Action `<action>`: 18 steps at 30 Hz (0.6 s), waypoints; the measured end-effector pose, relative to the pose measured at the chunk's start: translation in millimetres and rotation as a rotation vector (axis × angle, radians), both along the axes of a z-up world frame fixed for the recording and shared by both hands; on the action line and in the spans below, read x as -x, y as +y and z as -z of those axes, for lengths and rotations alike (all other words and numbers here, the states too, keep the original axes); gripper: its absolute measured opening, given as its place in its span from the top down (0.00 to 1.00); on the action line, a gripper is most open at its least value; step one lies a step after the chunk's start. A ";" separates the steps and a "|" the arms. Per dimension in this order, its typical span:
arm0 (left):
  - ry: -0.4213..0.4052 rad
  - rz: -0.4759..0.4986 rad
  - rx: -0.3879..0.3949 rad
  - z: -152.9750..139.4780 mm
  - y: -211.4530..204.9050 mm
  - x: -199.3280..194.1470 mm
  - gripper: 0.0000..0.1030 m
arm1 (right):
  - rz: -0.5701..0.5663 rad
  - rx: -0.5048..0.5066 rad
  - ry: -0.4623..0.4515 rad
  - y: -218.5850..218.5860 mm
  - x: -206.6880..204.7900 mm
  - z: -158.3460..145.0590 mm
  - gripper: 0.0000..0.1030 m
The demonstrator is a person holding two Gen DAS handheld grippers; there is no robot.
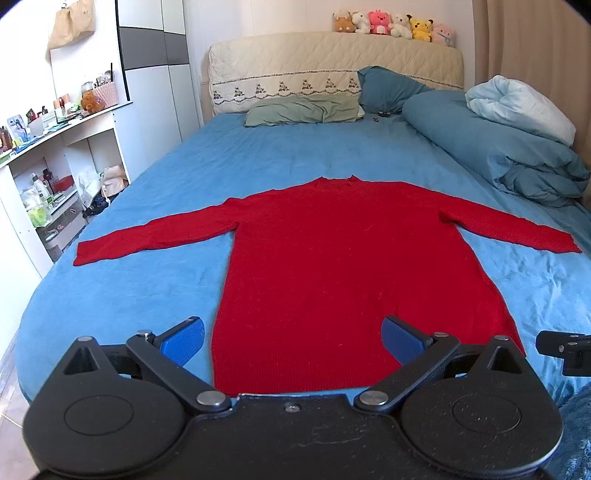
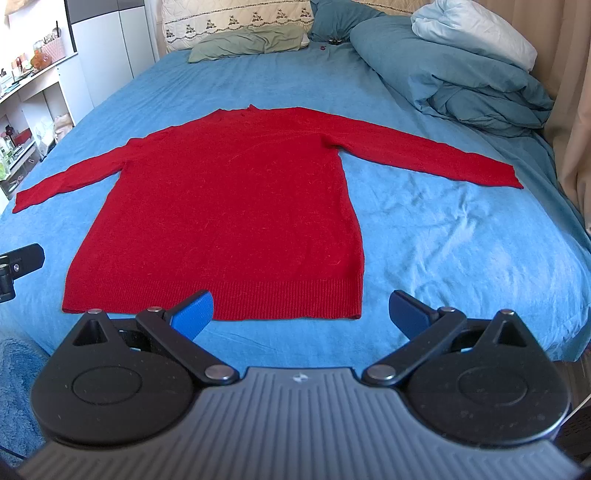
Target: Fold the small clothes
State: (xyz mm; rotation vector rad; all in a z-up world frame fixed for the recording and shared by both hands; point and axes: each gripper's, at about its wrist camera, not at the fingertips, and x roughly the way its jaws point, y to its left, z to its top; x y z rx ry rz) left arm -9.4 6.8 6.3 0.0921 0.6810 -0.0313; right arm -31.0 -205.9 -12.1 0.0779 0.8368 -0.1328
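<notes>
A red long-sleeved sweater (image 1: 325,258) lies flat on the blue bed sheet (image 1: 147,295), hem toward me, collar away, both sleeves spread out sideways. It also shows in the right wrist view (image 2: 236,206). My left gripper (image 1: 291,336) is open and empty, hovering over the left part of the hem. My right gripper (image 2: 301,312) is open and empty, over the hem's right corner. The tip of the right gripper (image 1: 565,350) shows at the right edge of the left wrist view, and the left gripper (image 2: 18,266) at the left edge of the right wrist view.
A rolled blue duvet (image 1: 498,147) with a white pillow lies along the bed's right side. Pillows (image 1: 303,110) and a headboard with plush toys (image 1: 391,24) are at the far end. White shelves (image 1: 55,177) full of items stand left of the bed.
</notes>
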 end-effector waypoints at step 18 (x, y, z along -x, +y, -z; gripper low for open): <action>-0.009 0.003 0.003 -0.8 -0.5 0.4 0.00 | -0.002 -0.001 -0.002 0.9 1.0 -0.6 0.00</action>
